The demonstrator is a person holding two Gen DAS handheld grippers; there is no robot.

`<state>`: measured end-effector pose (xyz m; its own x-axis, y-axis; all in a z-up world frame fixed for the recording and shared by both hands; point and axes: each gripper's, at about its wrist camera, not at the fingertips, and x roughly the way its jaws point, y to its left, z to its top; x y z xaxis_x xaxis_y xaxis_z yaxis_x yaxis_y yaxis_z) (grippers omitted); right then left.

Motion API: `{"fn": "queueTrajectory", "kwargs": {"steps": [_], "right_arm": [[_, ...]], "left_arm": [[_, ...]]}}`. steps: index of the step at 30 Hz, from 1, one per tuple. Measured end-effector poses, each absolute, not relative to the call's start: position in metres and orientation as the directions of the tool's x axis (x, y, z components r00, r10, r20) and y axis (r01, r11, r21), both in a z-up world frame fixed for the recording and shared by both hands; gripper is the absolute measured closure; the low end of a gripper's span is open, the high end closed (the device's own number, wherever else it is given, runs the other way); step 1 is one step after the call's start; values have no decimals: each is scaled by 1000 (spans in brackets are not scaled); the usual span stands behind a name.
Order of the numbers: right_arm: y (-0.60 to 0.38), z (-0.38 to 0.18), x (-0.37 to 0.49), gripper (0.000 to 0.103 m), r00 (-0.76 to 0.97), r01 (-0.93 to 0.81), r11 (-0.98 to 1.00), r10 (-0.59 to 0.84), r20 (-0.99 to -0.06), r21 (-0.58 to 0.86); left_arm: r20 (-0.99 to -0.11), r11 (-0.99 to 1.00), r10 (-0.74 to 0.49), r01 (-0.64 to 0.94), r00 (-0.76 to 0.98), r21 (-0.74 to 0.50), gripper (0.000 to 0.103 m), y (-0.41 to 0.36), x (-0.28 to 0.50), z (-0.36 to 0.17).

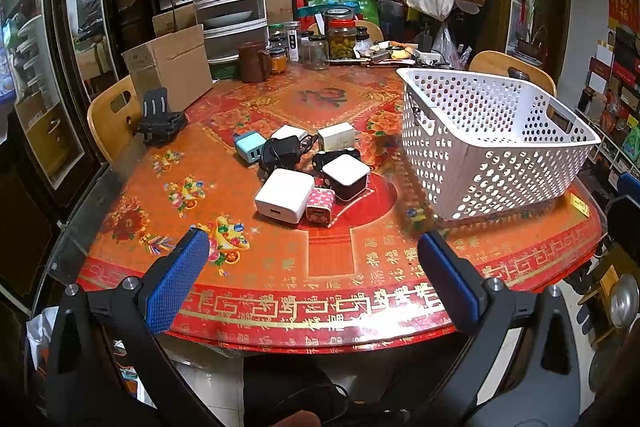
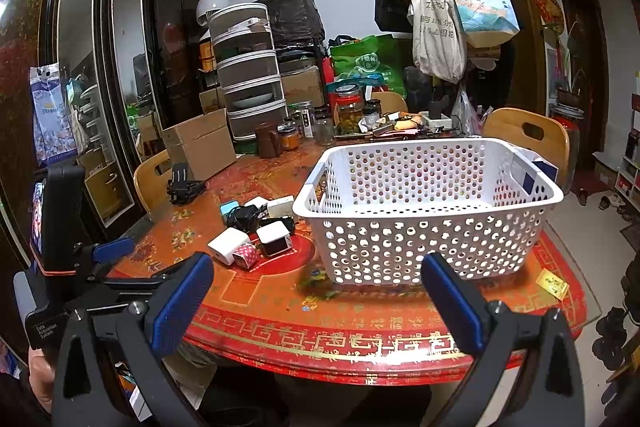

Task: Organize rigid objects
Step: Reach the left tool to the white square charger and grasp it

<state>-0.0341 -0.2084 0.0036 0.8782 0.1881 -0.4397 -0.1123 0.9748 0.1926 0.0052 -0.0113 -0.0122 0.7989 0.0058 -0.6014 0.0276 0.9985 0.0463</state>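
Several power adapters lie in a cluster on the red round table (image 1: 328, 267): a large white charger (image 1: 285, 195), a pink dotted one (image 1: 320, 207), a black-and-white cube (image 1: 346, 175), a black adapter with cord (image 1: 282, 151), a teal one (image 1: 249, 146) and a white one (image 1: 336, 135). A white perforated basket (image 1: 496, 143) stands to their right and is empty. My left gripper (image 1: 312, 247) is open above the table's front, short of the cluster. My right gripper (image 2: 316, 277) is open before the basket (image 2: 424, 211). The cluster (image 2: 256, 235) shows left of it.
A cardboard box (image 1: 168, 67), a black phone holder (image 1: 160, 123), a brown mug (image 1: 253, 62) and several jars (image 1: 340, 39) crowd the table's back. Wooden chairs (image 1: 112, 115) stand at the left and far right. The left gripper's body (image 2: 60, 235) shows at the right view's left edge.
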Motion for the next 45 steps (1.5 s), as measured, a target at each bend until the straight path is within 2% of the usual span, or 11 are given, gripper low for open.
{"fn": "queueTrajectory", "kwargs": {"steps": [6,11,13,16,18,20,22,23,26,31,45], "right_arm": [[-255,1,-18,0,897,62,986,11,-443,151],[-359,1,34,0,829,349,931,-251,-500,110],[-394,-5,59,1,788,395,911,-272,-552,116],[-431,-19,90,18,739,413,901,-244,-628,136],[-442,-27,107,25,720,395,910,-221,-658,126],[-445,-32,116,49,709,390,913,-214,-672,120],[-452,-39,126,67,690,392,912,-203,-695,123],[-450,-43,124,75,691,378,915,-178,-700,139],[-442,-51,134,86,682,360,922,-156,-714,141],[-431,-55,142,90,660,341,931,-140,-738,128],[-428,-54,143,90,668,352,927,-153,-729,128]], "left_arm": [[-560,1000,14,-5,828,17,0,7,27,-15],[-551,1000,1,-1,835,0,0,28,63,-18],[-616,1000,14,-1,788,21,0,35,84,-30],[-667,999,36,-14,744,37,0,44,101,-46],[-682,1000,-4,-6,731,-13,0,58,109,-53],[-697,999,-9,-17,717,-31,0,67,117,-58],[-708,999,7,-32,706,-22,0,72,124,-66],[-721,999,3,-27,693,-22,0,74,130,-70],[-747,999,-31,8,664,-34,0,69,137,-81],[-781,996,-1,66,625,52,0,43,157,-101],[-787,992,48,61,615,109,0,55,177,-117]]}}
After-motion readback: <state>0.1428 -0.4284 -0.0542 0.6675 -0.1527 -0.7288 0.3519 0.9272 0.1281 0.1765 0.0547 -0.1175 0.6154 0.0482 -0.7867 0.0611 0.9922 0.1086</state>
